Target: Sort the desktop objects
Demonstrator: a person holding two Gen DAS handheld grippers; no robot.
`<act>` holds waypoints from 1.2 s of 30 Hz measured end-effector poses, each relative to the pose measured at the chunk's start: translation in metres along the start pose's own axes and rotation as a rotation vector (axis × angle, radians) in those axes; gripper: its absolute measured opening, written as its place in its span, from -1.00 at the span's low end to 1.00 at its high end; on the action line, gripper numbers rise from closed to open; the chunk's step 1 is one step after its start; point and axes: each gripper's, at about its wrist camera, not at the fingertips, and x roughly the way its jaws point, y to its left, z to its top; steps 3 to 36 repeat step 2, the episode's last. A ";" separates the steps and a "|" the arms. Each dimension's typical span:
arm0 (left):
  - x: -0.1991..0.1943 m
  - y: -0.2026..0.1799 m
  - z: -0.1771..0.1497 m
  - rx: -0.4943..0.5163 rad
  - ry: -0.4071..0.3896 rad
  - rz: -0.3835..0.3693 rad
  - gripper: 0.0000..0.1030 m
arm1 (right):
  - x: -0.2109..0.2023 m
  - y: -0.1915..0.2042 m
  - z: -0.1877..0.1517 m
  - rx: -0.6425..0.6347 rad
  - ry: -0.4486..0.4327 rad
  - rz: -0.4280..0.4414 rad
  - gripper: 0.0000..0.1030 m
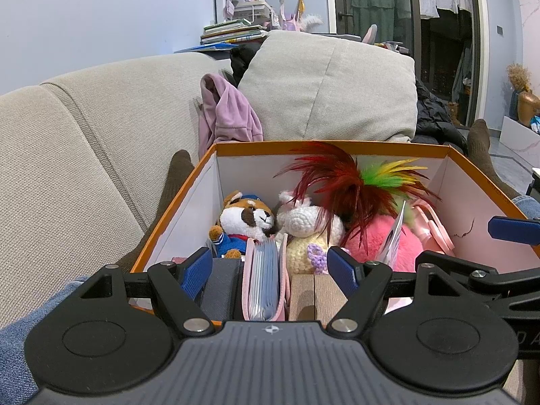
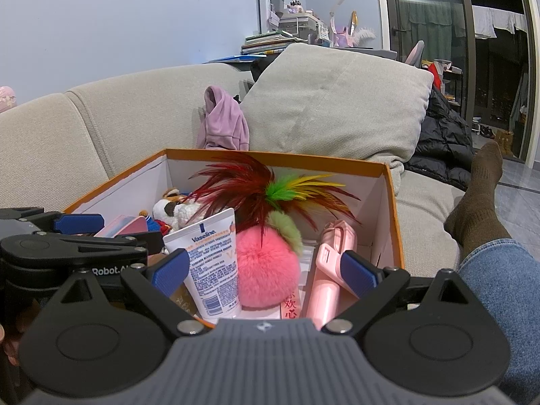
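A beige sofa [image 1: 101, 128] fills the background, with a loose cushion [image 2: 341, 101] leaning on it and a lilac garment [image 1: 226, 114] draped beside that cushion. On the seat, between the person's brown-socked feet [image 2: 479, 195], we see an orange-rimmed cardboard box [image 1: 337, 145] holding the objects. At its near edge a pink card holder [image 1: 265, 280] stands upright between a grey block [image 1: 221, 283] and a tan block [image 1: 317, 295]. Behind these sit a fox plush [image 1: 246, 219] and a crocheted toy [image 1: 303, 233], touching each other. A feather toy [image 2: 270, 189] spreads over a pink pompom [image 2: 266, 270]; a Vaseline tube [image 2: 209, 260] leans upright just left of the pompom, and a pink handheld device [image 2: 332, 260] lies to its right. We see the left gripper [image 1: 271, 266] spread wide over the card holder, gripping nothing. The right gripper [image 2: 263, 268] is likewise spread, empty, with tube and pompom between its blue pads [image 2: 357, 271].
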 end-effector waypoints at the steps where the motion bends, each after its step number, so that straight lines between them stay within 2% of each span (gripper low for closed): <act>1: 0.000 0.000 0.000 0.000 0.000 0.000 0.71 | 0.000 0.000 0.000 0.000 0.000 0.000 0.87; 36: 0.000 0.000 0.000 -0.001 0.000 0.000 0.71 | 0.000 0.000 0.000 0.000 -0.001 0.000 0.87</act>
